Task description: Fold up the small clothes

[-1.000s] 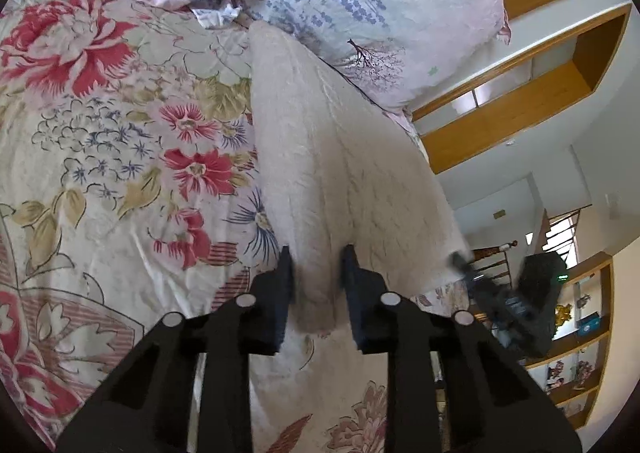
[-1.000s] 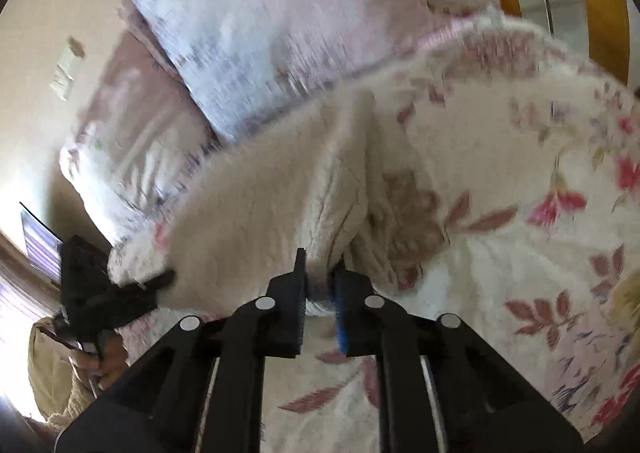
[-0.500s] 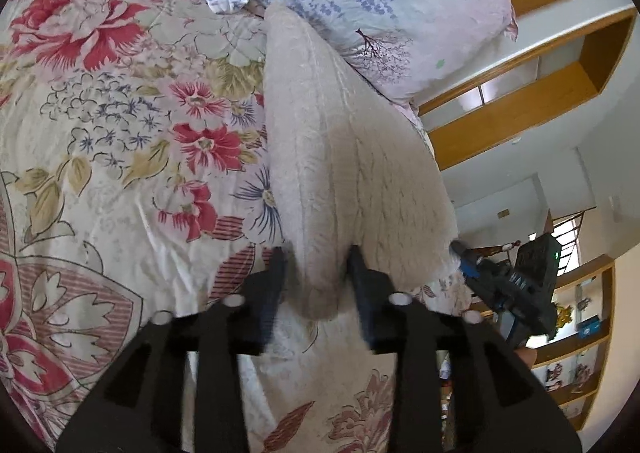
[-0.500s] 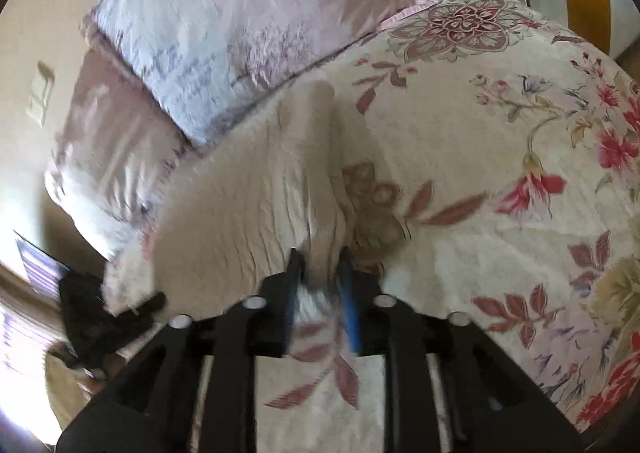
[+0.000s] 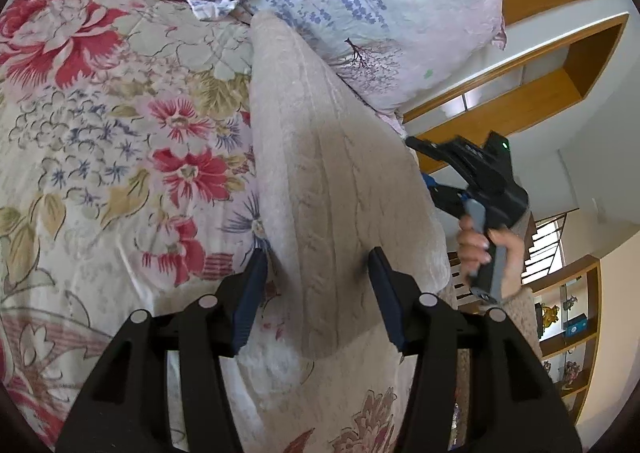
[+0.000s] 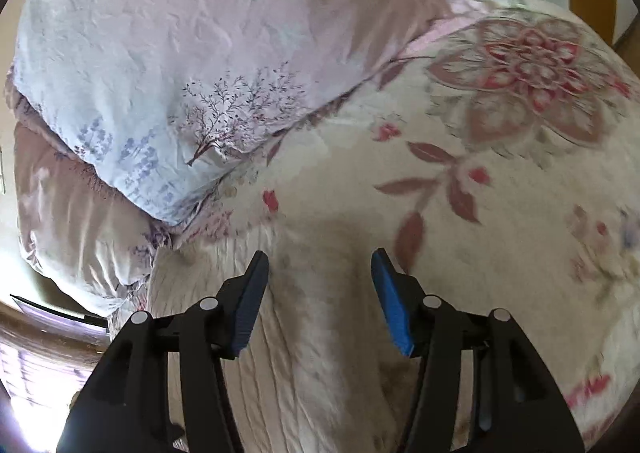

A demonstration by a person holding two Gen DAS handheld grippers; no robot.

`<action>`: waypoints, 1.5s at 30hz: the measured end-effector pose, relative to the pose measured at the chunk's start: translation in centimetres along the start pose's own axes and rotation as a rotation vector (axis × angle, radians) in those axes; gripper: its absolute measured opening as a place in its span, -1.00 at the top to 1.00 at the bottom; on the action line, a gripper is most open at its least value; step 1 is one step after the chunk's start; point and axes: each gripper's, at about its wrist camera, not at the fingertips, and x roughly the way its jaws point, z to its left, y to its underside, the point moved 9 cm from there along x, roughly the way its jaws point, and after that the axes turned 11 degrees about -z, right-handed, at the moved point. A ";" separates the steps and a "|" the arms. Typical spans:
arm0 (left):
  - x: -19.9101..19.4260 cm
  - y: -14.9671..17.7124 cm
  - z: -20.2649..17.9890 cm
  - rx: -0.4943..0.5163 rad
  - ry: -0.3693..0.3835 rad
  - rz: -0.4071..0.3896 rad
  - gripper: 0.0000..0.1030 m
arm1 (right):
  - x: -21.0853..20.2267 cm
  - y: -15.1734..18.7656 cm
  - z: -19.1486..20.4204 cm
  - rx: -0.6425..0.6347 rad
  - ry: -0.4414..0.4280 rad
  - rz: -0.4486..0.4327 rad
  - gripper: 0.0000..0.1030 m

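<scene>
A cream knitted garment lies folded in a long strip on the floral bedspread, running from the pillows toward me. My left gripper is open, its jaws wide on either side of the garment's near end, holding nothing. My right gripper is open and empty above the garment, which lies under and between its jaws. The right gripper also shows in the left wrist view, held in a hand beside the garment's right edge.
Two pale floral pillows lie at the head of the bed, also in the right wrist view. Wooden shelving stands beyond the bed's right side. The bedspread stretches to the right.
Both grippers have opened and let go of the garment. It has dropped flat onto the bedspread. The right gripper has drawn back from its edge.
</scene>
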 end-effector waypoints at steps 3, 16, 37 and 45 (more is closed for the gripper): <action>0.2 -0.2 0.1 0.012 0.000 -0.009 -0.03 | -0.1 0.0 2.2 -0.096 -0.045 -0.025 0.80; 0.8 -0.3 -0.1 0.036 0.006 -0.020 -0.03 | 1.5 0.4 0.5 -0.228 0.183 -0.083 0.80; -0.3 0.3 -0.5 0.051 -0.052 0.003 -0.15 | -8.4 12.2 2.4 -0.382 -0.028 -0.061 0.17; -2.1 -3.7 -1.4 0.060 -0.050 -0.034 -0.65 | -11.2 7.1 0.7 -0.156 -0.037 -0.136 -0.86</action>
